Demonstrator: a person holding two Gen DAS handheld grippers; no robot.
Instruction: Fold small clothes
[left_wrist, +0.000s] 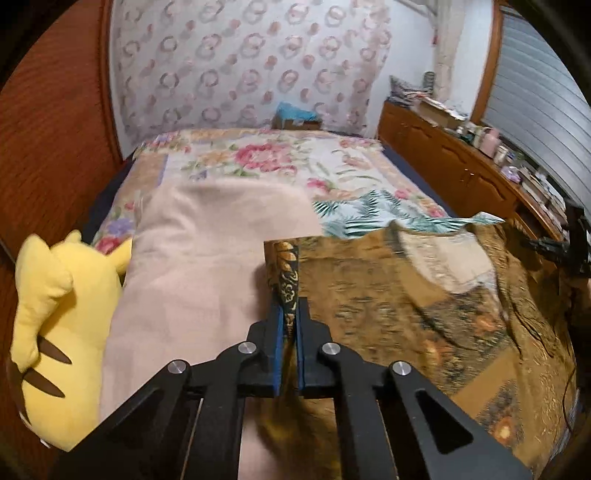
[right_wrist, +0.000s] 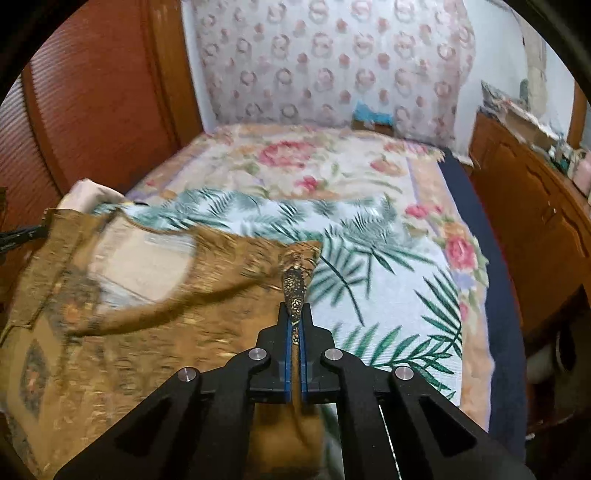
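We hold the brown patterned garment (left_wrist: 406, 295) stretched above the bed (left_wrist: 280, 162), left gripper (left_wrist: 290, 325) and right gripper (right_wrist: 294, 325) each pinched tight on a top corner. Thin bites of cloth; a tug apart could slip one free, we judge.

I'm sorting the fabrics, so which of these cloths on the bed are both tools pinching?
The brown patterned garment: both tools clamp its edge. The palm-leaf cloth and pink blanket lie ungripped.
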